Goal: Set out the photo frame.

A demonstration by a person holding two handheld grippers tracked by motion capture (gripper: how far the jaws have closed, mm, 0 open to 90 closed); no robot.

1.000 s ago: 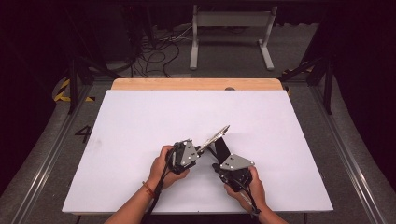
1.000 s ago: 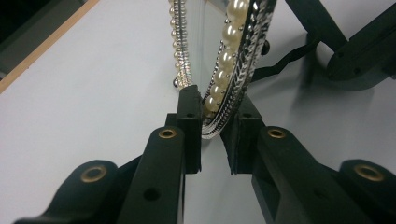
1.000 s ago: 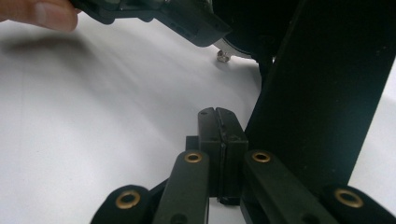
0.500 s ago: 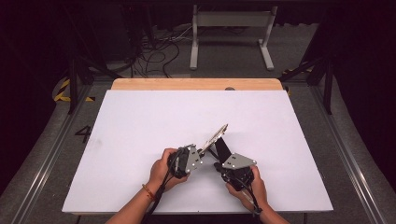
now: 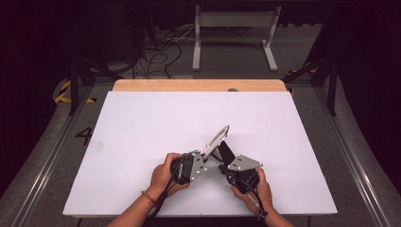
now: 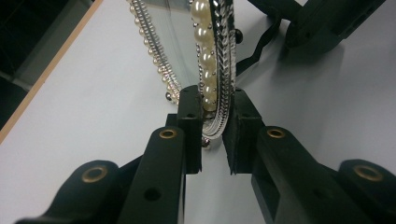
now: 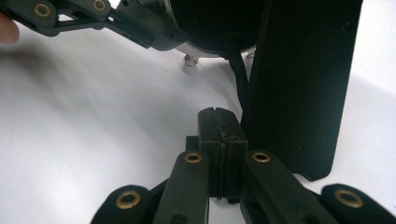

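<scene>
Left gripper [image 6: 212, 135] fingers clamping one pearl-rimmed mirror [image 6: 205, 60] at its lower rim, near counter [image 5: 142, 127] front edge, right gripper [image 7: 218, 135] fingers pressing together just beside its one black stand [image 7: 303, 84].

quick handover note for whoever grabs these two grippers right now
Left hand-held gripper: jaws clamped on the lower rim of the pearl-edged frame, holding it tilted up off the white table.
Right hand-held gripper: shut, empty, beside the frame's black back stand.
Done: frame gripped and raised.
Left: probably get the stand set so the frame can rest on the table, then release.
</scene>
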